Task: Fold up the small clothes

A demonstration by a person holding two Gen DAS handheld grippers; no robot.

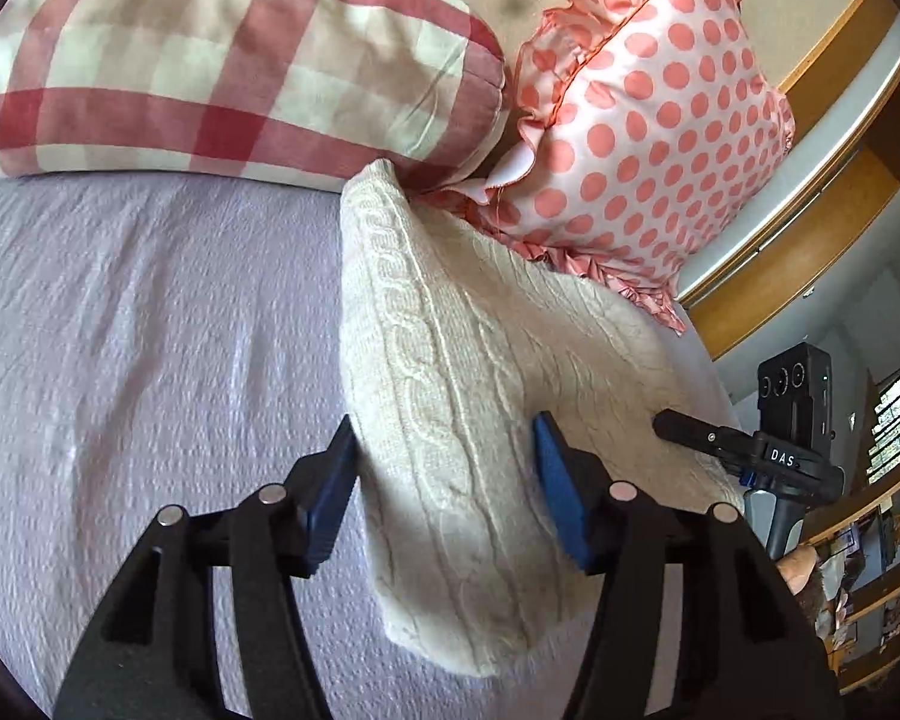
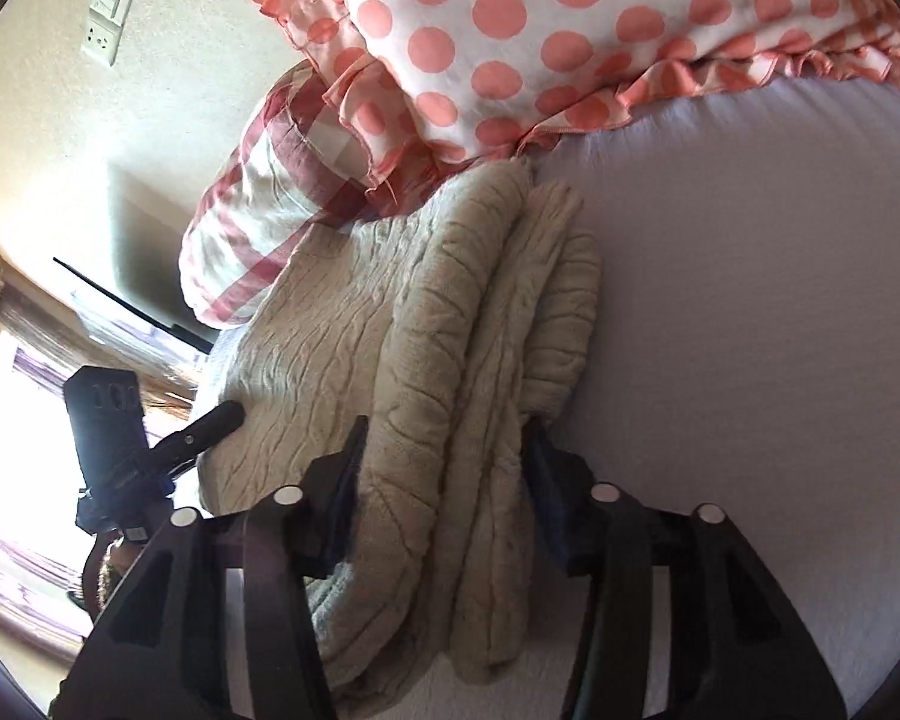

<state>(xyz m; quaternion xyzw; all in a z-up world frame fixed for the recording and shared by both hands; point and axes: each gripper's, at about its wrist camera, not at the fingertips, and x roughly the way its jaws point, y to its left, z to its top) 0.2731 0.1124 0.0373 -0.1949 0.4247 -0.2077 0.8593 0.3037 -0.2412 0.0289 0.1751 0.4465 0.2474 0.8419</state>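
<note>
One gripper beside the sweater reads "DAS".

A home bedroom is showing here: a bed wearing a lilac cover is carrying a red checked pillow and a frilled polka-dot cushion. Wooden shelves are lining the wall beside it.

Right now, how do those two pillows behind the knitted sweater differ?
The checked pillow has broad red and cream plaid; the dotted pillow has coral dots on white. The checked pillow has a plain edge, while the dotted pillow has a ruffled frill. The checked pillow lies low and long; the dotted pillow stands more upright. Both sit on the bed behind the sweater.
</note>
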